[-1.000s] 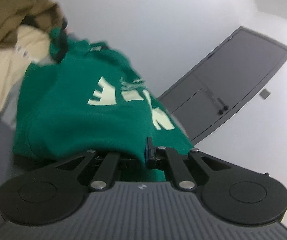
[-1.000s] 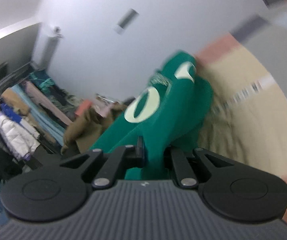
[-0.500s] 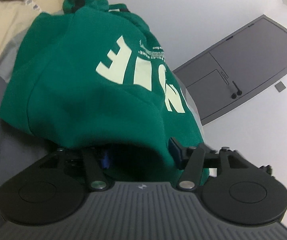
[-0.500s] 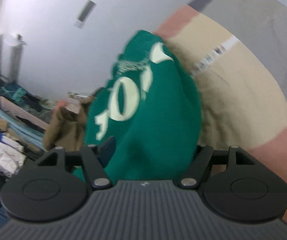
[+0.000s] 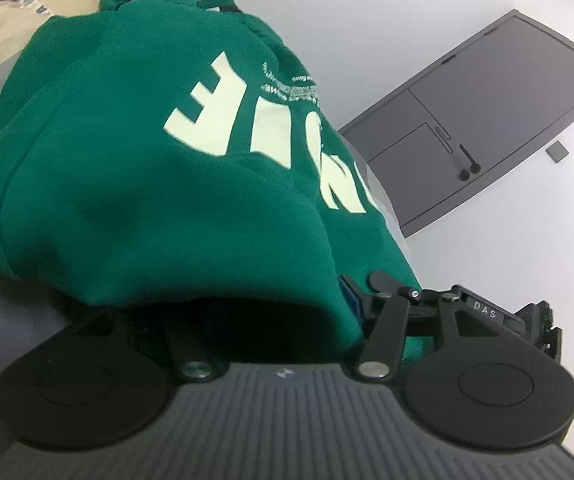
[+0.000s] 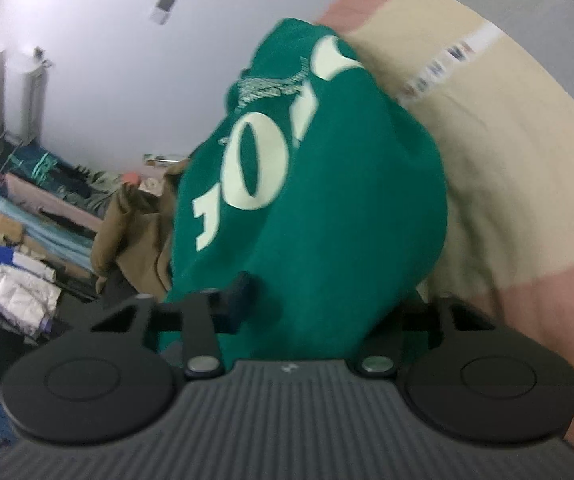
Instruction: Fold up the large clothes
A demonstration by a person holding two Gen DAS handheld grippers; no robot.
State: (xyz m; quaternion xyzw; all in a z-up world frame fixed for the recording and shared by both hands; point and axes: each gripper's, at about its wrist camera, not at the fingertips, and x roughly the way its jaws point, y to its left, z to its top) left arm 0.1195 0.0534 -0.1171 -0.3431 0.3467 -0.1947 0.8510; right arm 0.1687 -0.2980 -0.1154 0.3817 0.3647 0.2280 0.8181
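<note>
A green hoodie (image 5: 135,184) with pale yellow letters lies bunched on the bed and fills the left wrist view. It drapes over my left gripper (image 5: 255,312), whose jaws stand wide apart; only the right finger (image 5: 351,292) shows past the cloth. The hoodie (image 6: 327,208) also fills the middle of the right wrist view. My right gripper (image 6: 319,300) is open wide, with the cloth lying loose between its fingers; the left finger (image 6: 239,288) shows and the right one is hidden.
A beige, pink and grey striped bedspread (image 6: 499,152) lies under and right of the hoodie. A brown garment (image 6: 135,240) and piled clothes (image 6: 19,248) are at the left. A grey door (image 5: 487,120) stands in the white wall.
Both grippers were shut on the hoodie one second ago and have opened wide. The hoodie has dropped onto the bed and now drapes over the fingers.
</note>
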